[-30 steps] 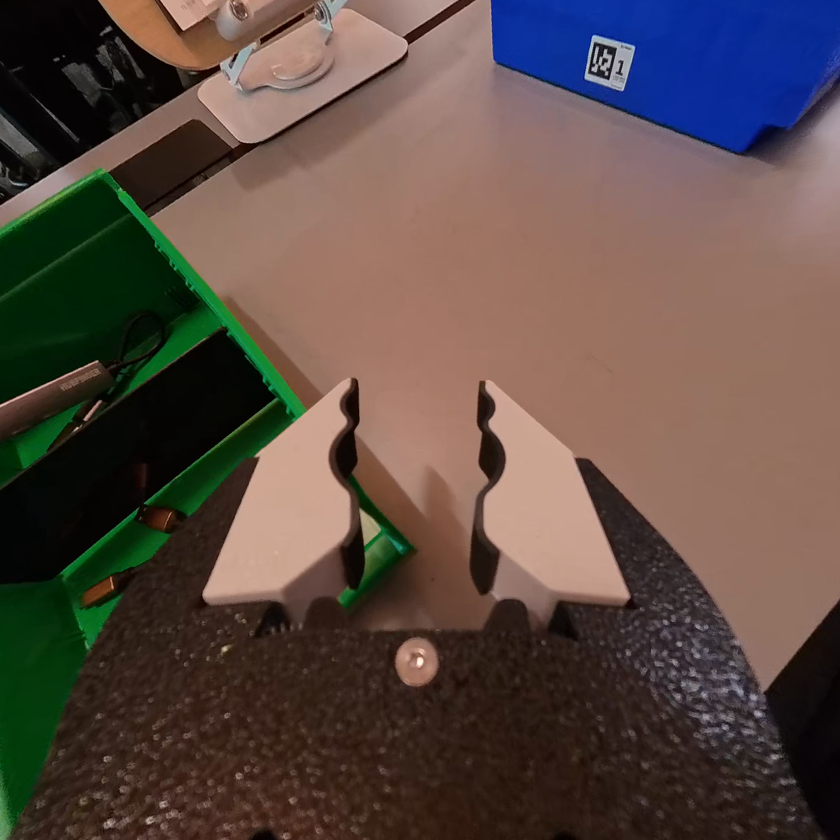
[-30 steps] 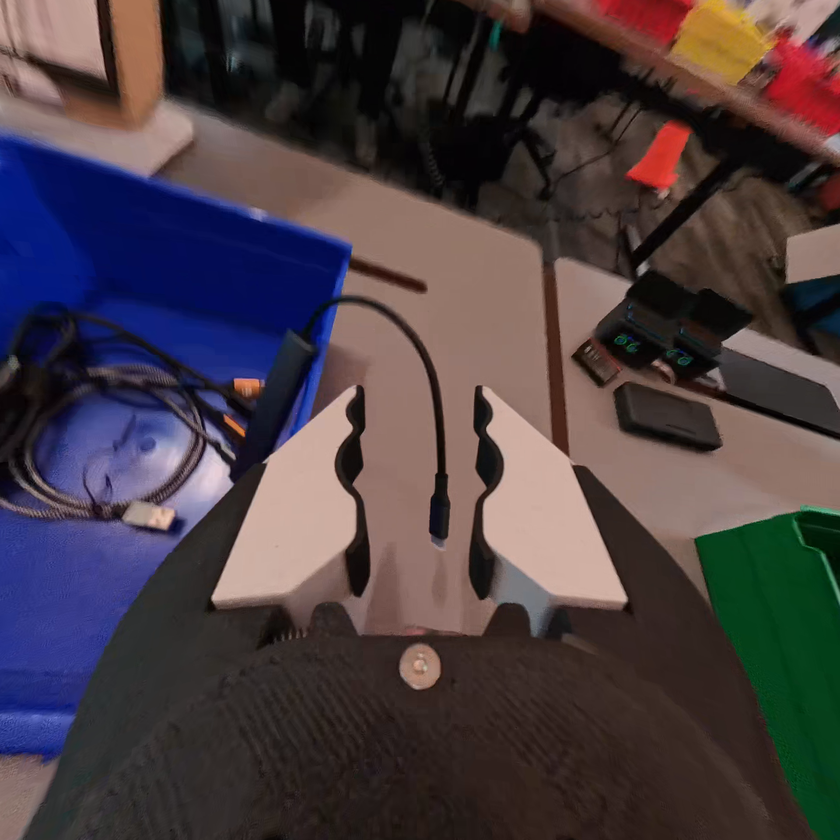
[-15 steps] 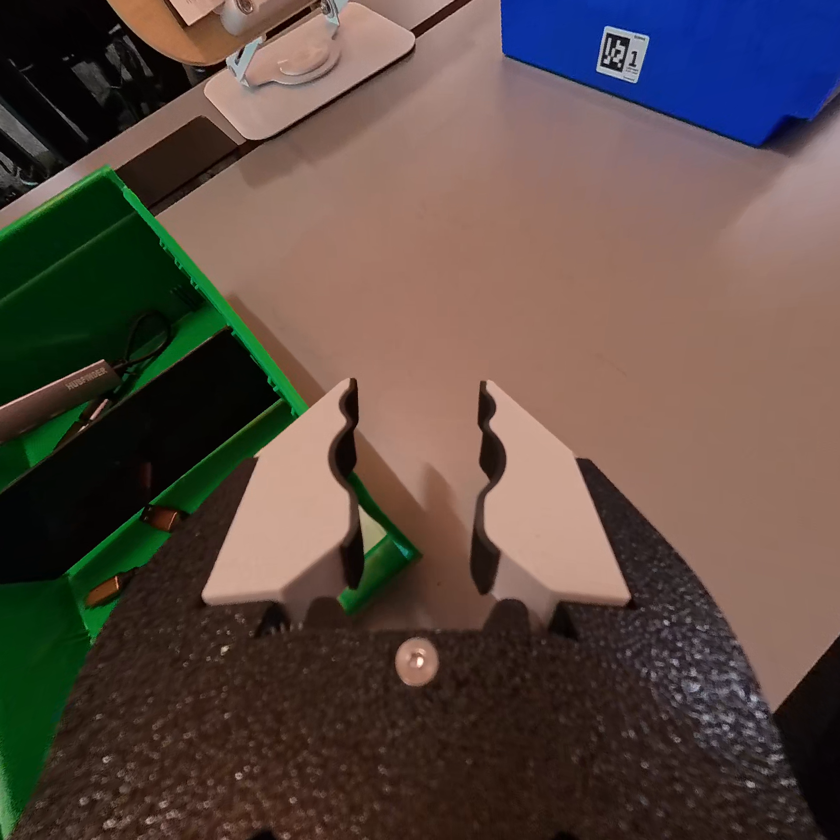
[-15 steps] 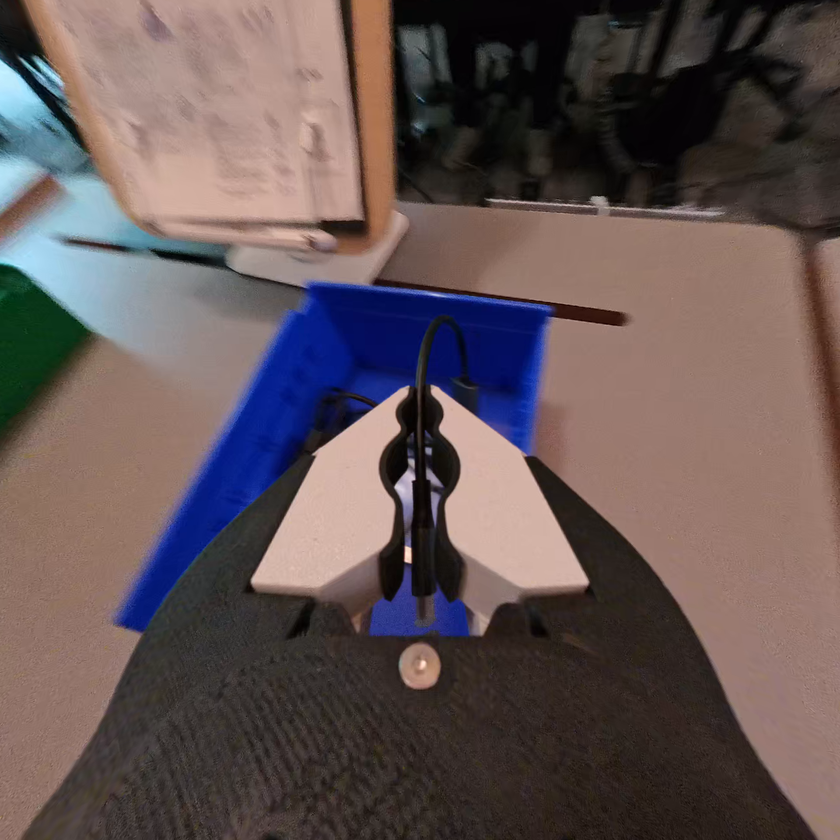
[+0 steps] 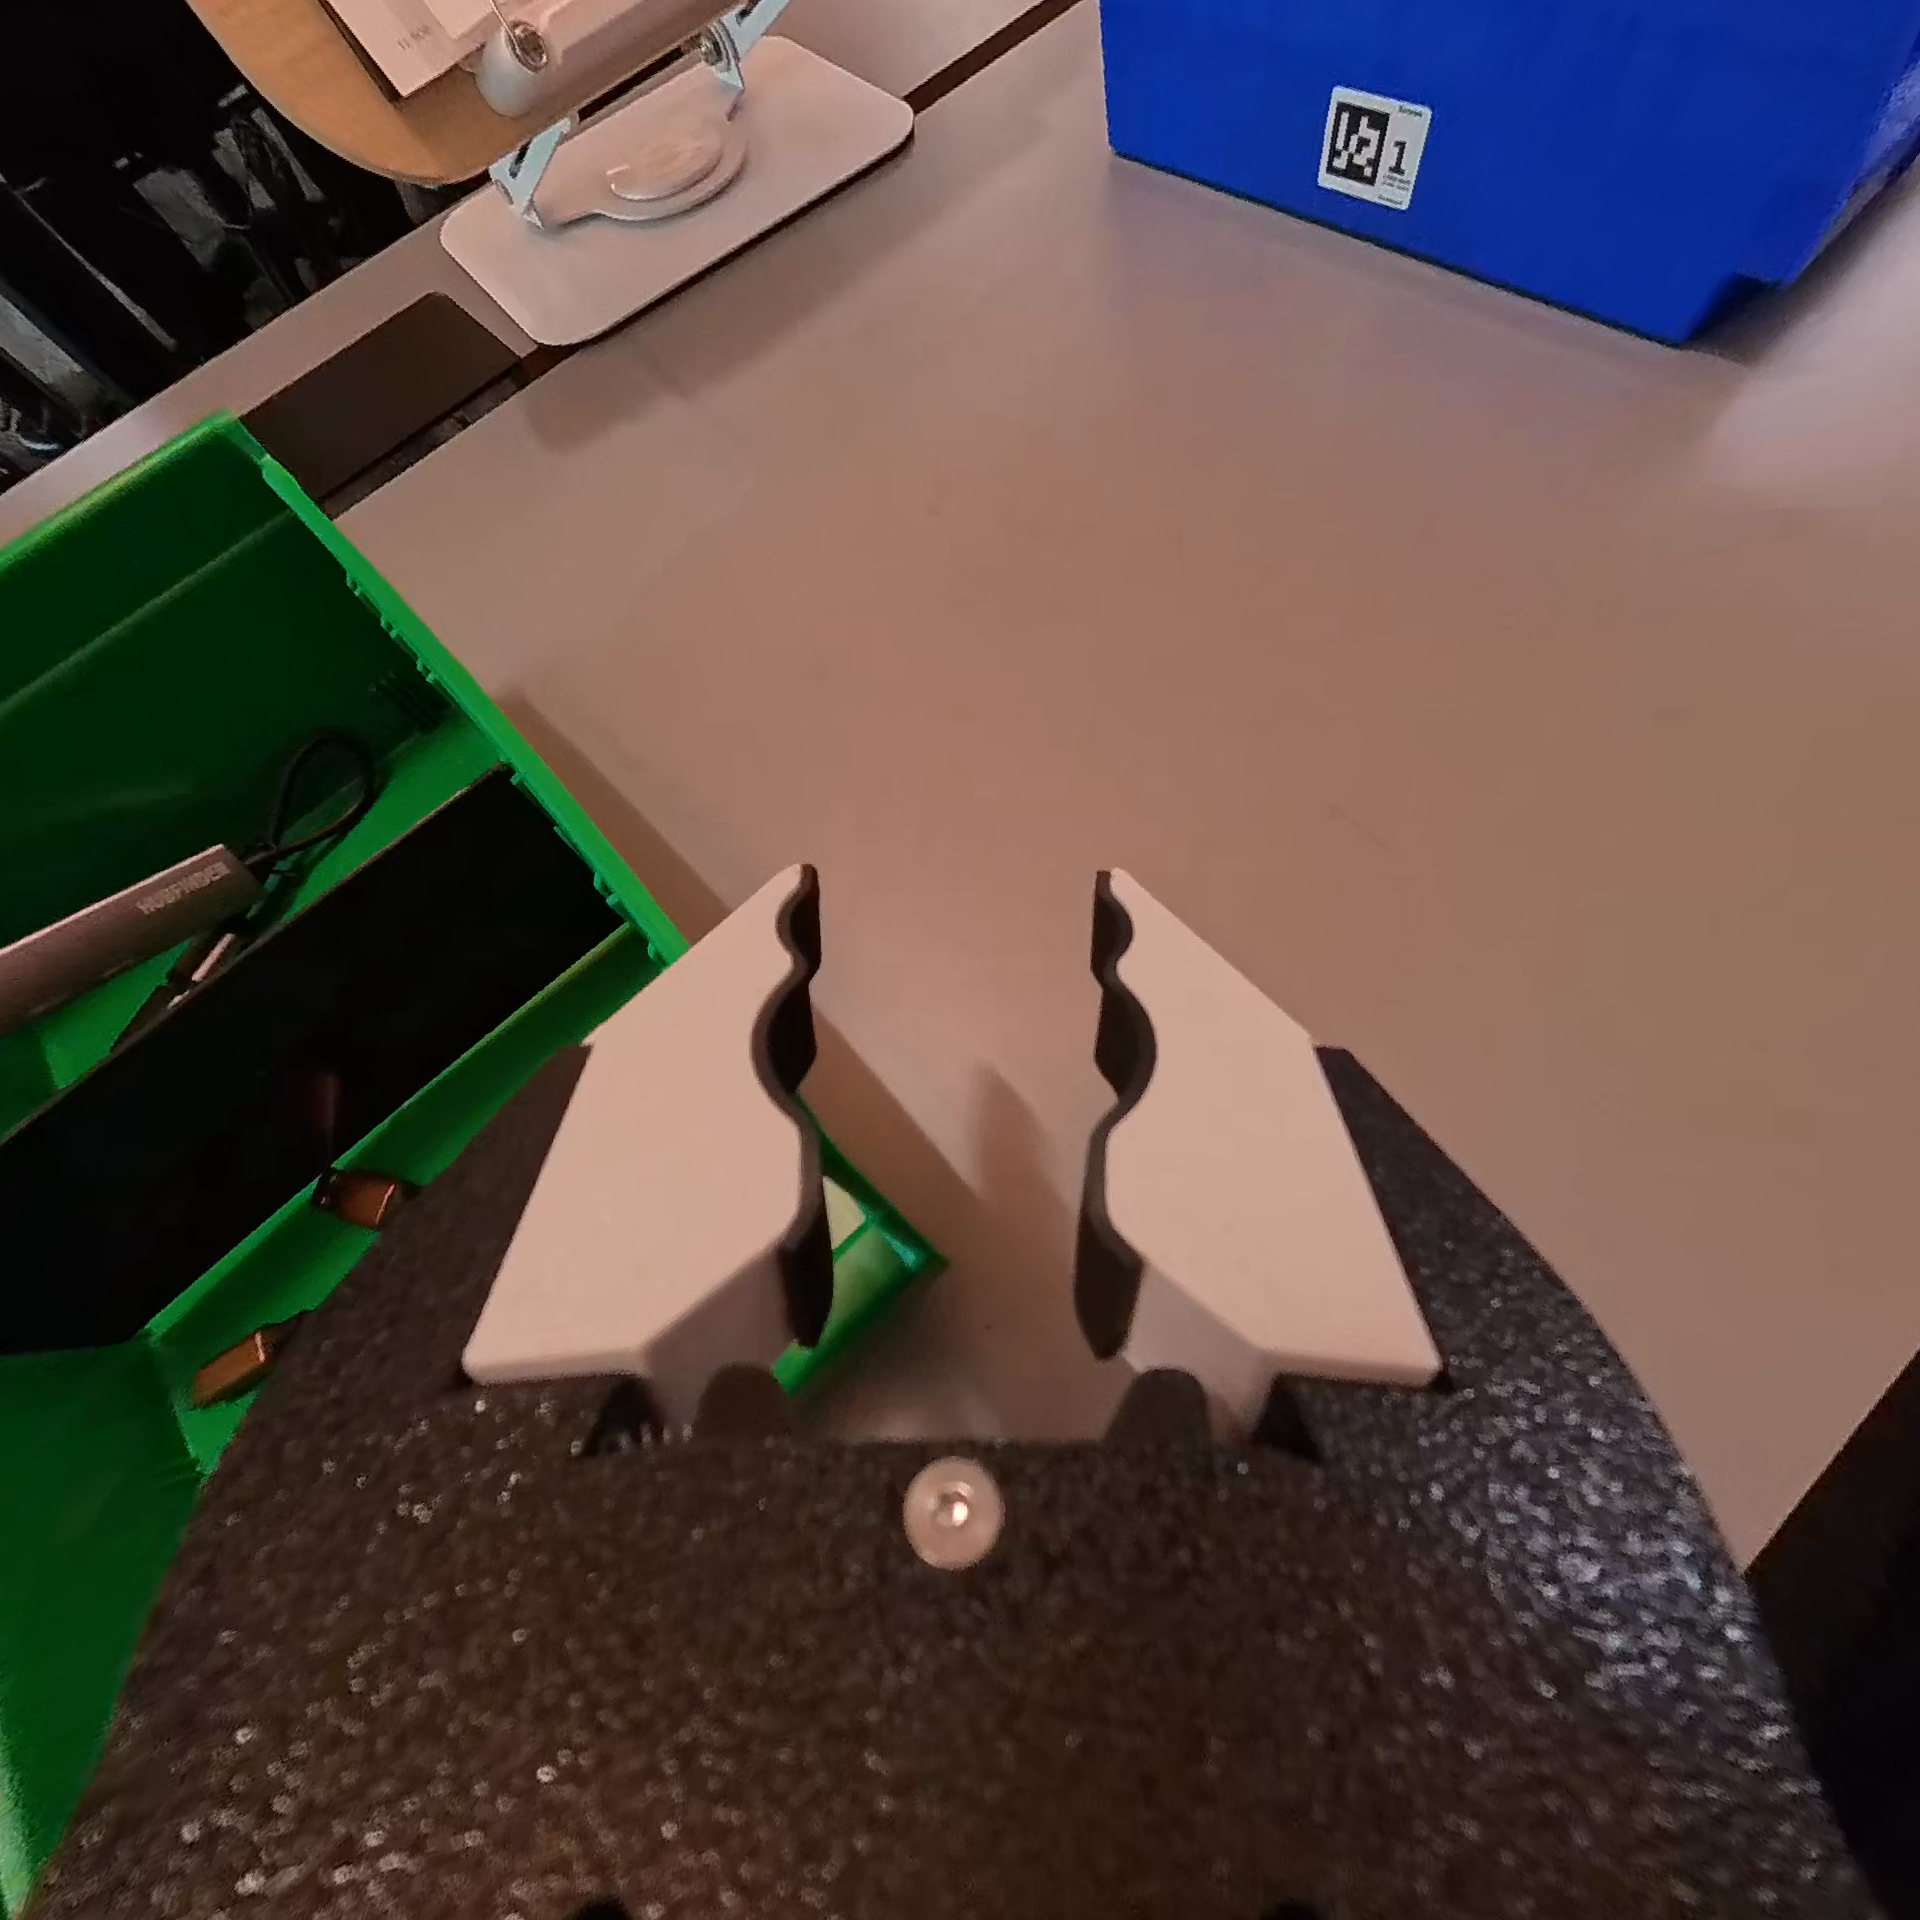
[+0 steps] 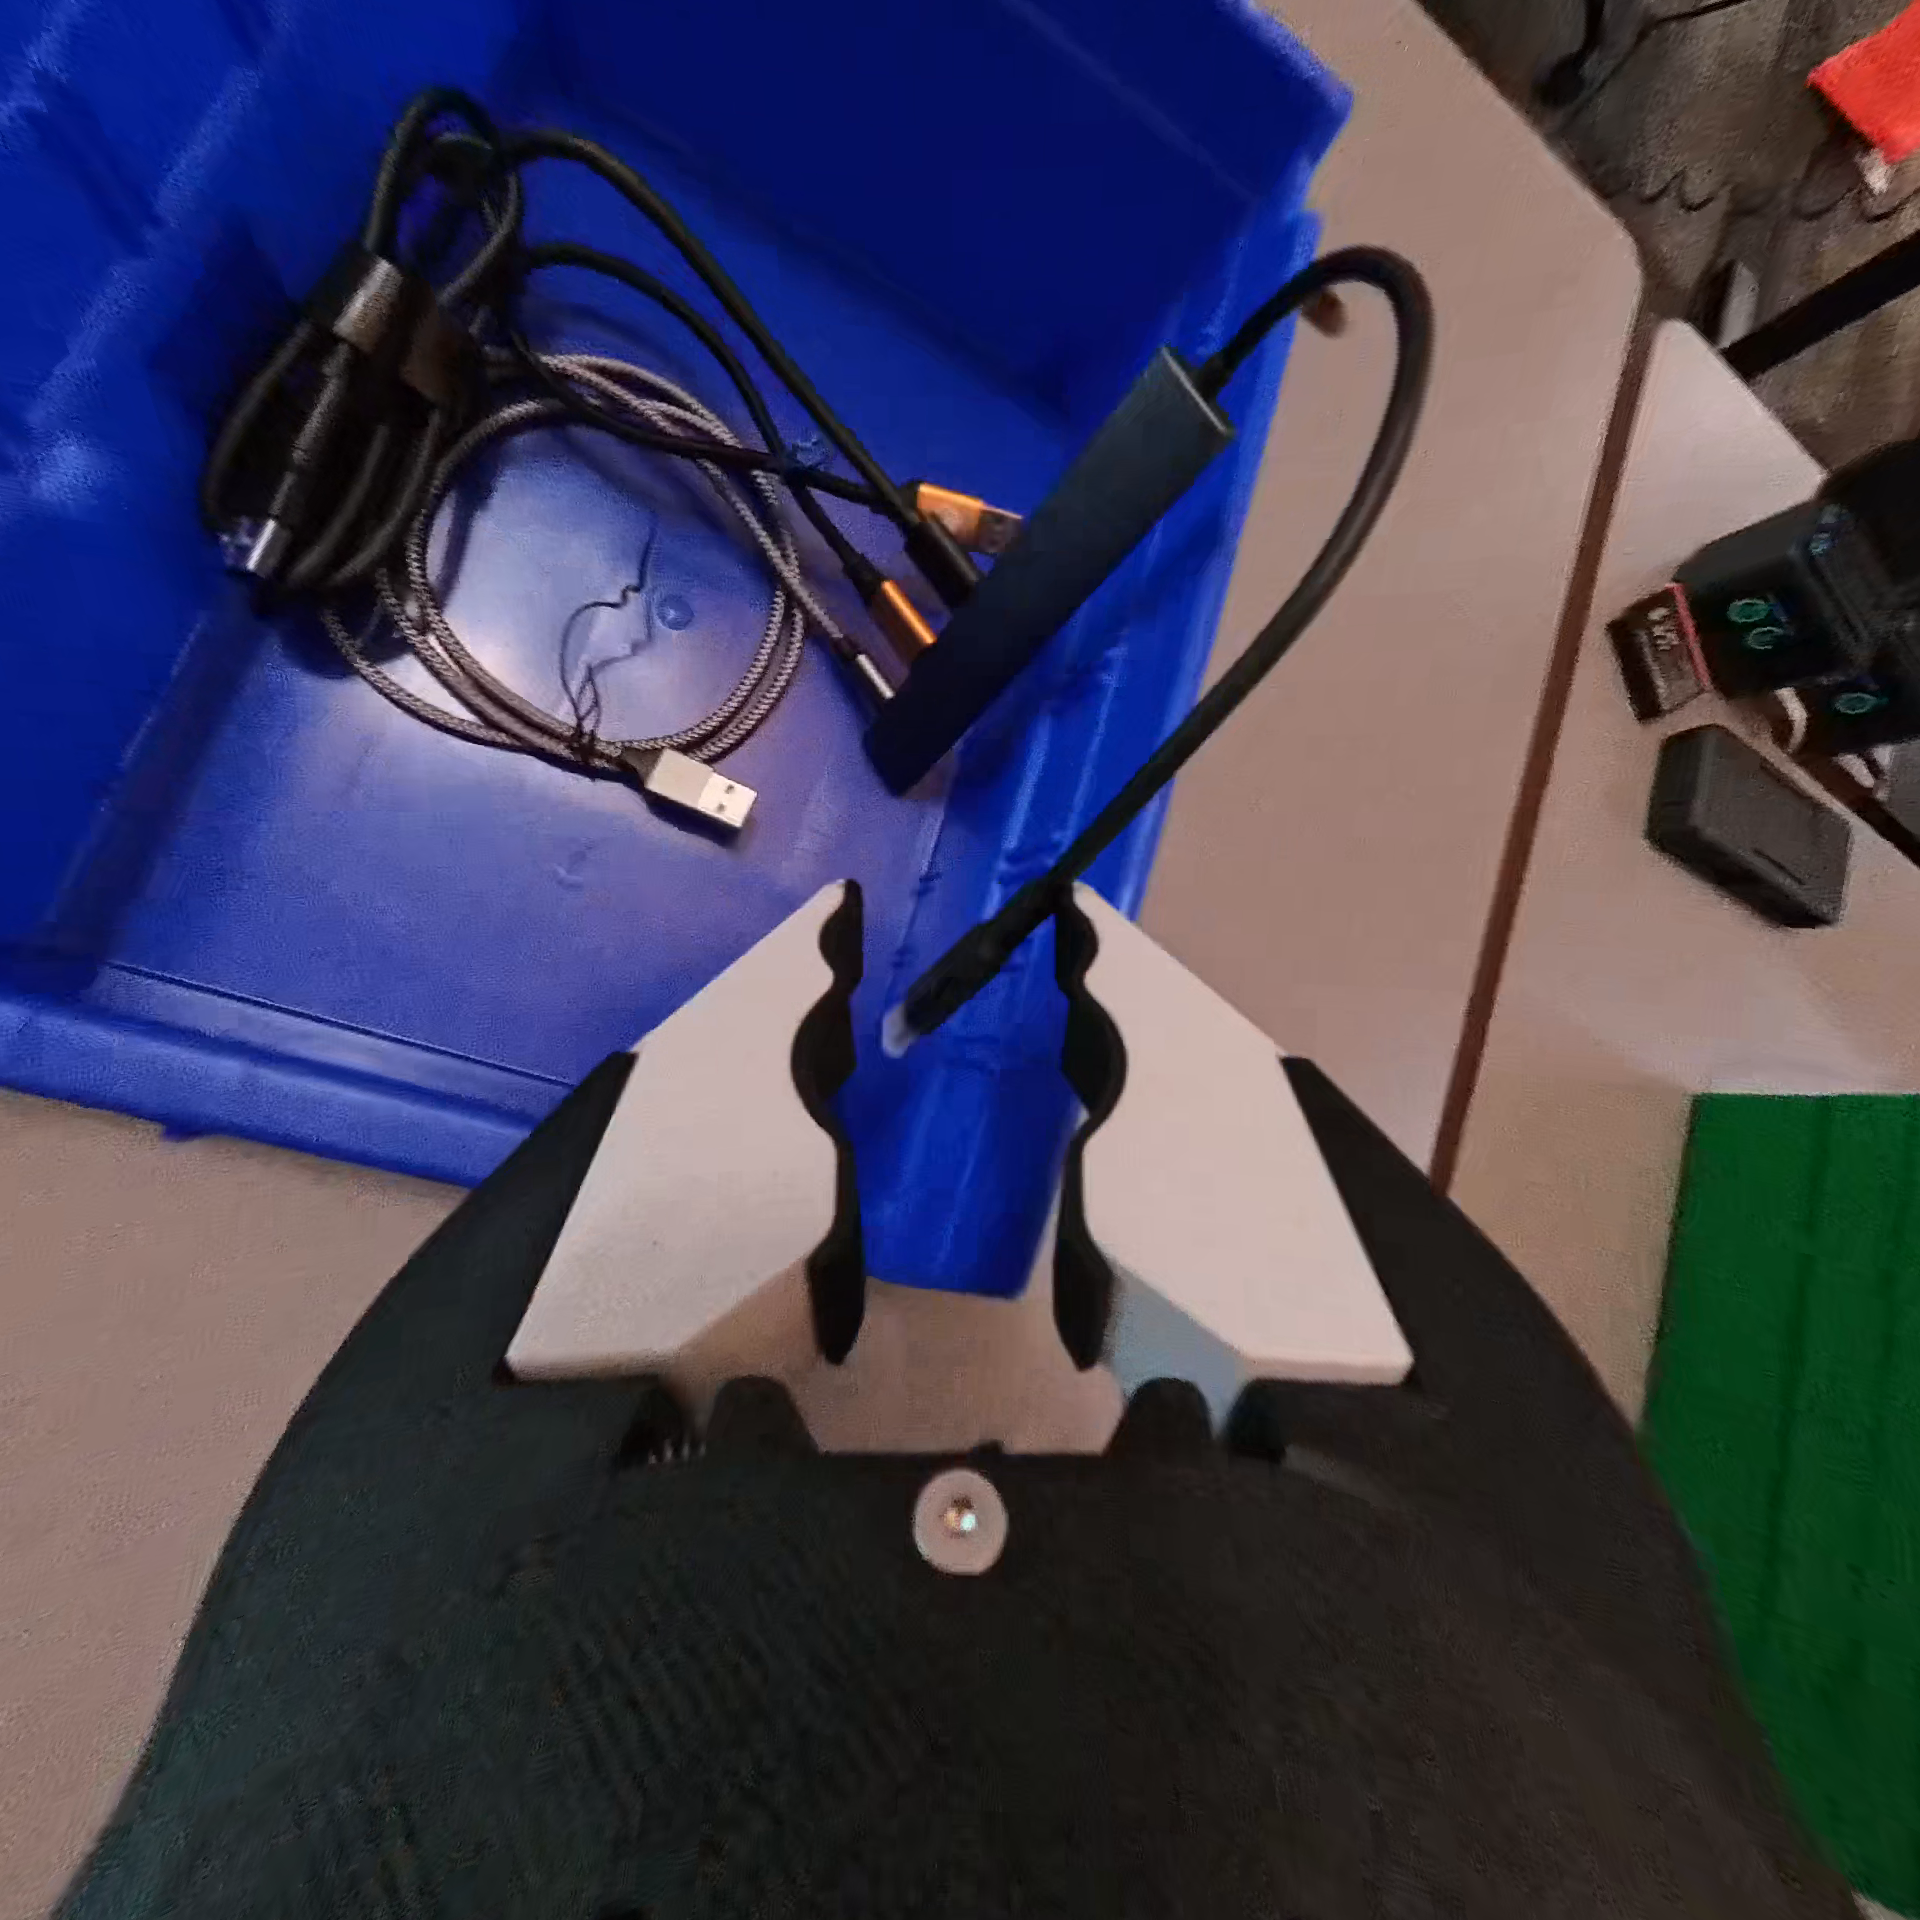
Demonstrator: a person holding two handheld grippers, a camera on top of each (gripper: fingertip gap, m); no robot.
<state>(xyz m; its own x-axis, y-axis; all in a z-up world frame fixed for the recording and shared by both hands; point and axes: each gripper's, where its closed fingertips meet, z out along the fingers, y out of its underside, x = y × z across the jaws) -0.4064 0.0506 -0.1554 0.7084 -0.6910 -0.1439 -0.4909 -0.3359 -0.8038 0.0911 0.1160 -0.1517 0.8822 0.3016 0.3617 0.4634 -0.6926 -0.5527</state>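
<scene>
At nine o'clock in our left wrist view sits the green plastic divided bin (image 5: 312, 644), holding a flat silver metal hub (image 5: 114, 925) with a thin black lead. Our left gripper (image 5: 951, 904) hangs over the bin's near corner and the bare brown tabletop (image 5: 1143, 623), jaws wide apart and gripping nothing; a drop from here could clip that green corner. At one o'clock stands the blue plastic bin (image 5: 1558, 187) with a square white marker sticker (image 5: 1371, 151). In our right wrist view, that blue bin (image 6: 935, 135) holds a tangle of braided black and grey cables (image 6: 520, 499) at ten o'clock. A slim dark rectangular hub (image 6: 1049, 561) leans on the bin's wall at twelve o'clock, its stiff black lead (image 6: 1340, 520) arching down. The plug end (image 6: 956, 987) lies between the fingers of our right gripper (image 6: 956, 904), whose jaws stand open and unclamped. It seems to brush the right-hand finger, though we cannot tell. We judge the plug could slip aside, or a tug could topple the leaning hub. Small black boxes (image 6: 1756, 821) sit at three o'clock.
</scene>
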